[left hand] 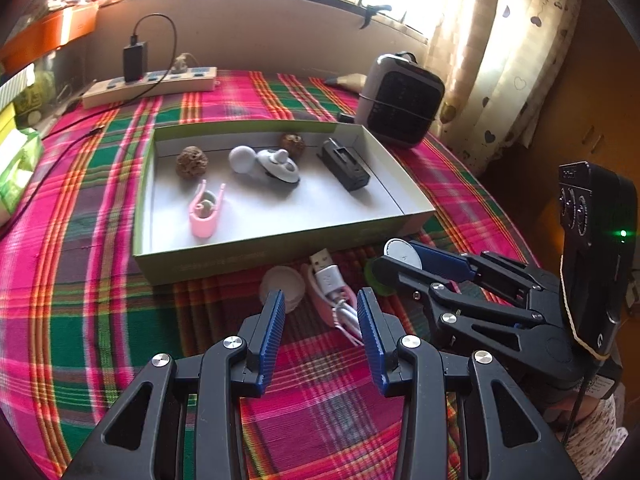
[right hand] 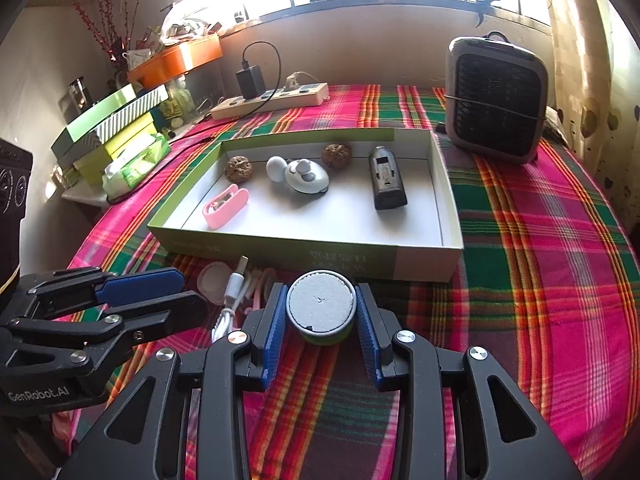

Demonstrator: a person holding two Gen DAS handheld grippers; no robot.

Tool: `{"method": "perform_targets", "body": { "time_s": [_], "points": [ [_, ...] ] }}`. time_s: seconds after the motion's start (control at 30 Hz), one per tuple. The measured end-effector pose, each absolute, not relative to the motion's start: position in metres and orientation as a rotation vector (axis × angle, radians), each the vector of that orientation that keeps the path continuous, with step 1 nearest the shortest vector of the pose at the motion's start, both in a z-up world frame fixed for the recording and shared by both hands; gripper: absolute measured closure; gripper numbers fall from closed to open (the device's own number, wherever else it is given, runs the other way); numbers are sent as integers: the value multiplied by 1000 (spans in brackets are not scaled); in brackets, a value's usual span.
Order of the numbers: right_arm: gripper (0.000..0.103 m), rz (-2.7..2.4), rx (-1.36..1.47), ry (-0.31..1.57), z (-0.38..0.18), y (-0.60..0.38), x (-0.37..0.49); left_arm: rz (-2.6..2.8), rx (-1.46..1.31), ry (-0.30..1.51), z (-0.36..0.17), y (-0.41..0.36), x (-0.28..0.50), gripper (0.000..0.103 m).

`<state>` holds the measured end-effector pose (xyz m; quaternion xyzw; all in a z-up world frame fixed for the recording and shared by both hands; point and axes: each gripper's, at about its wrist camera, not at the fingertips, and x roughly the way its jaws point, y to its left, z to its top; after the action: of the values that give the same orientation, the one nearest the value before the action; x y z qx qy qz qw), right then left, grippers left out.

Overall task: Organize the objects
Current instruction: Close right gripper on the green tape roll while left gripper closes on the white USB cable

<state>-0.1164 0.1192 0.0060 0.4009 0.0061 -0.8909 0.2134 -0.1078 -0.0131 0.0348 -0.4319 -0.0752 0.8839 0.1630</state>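
So this is the pick-up part of the tidying job. The right claw [right hand: 320, 312] has its blue pads on either side of a little round tin [right hand: 321, 307] with a white lid and green base, sitting on the plaid counter [right hand: 540, 264] just in front of the tray [right hand: 450, 216]. The pads look like they're touching the tin's sides, so I'd call it gripped, though it hasn't left the cloth yet as far as I can tell

The left claw [left hand: 321, 306] is partway open with nothing in it, hovering over the white USB cable [left hand: 331, 280] and the pink clip thing [left hand: 320, 300] it's bundled with, also just in front of the tray. A pale round lid [left hand: 282, 286] lies beside those

Already in the tray: a pink clip [right hand: 225, 205], two brown knobbly balls [right hand: 239, 169], a white gadget [right hand: 304, 176] and a dark grey block [right hand: 386, 184], with a clear patch along the tray's near side

Next move I'd guess is lifting the tin clear over the tray's front wall and dropping it in that free spot. It needs enough height not to clip the cardboard edge, and a firm squeeze since the tin is smooth and round
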Motion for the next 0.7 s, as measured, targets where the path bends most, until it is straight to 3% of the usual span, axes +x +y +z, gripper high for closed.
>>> {"method": "perform_targets", "body": {
  "time_s": [0.7],
  "points": [
    [67, -2514, 1111, -39, 6, 142, -106, 2569, -1285, -111, 29, 9, -127, 69]
  ]
}}
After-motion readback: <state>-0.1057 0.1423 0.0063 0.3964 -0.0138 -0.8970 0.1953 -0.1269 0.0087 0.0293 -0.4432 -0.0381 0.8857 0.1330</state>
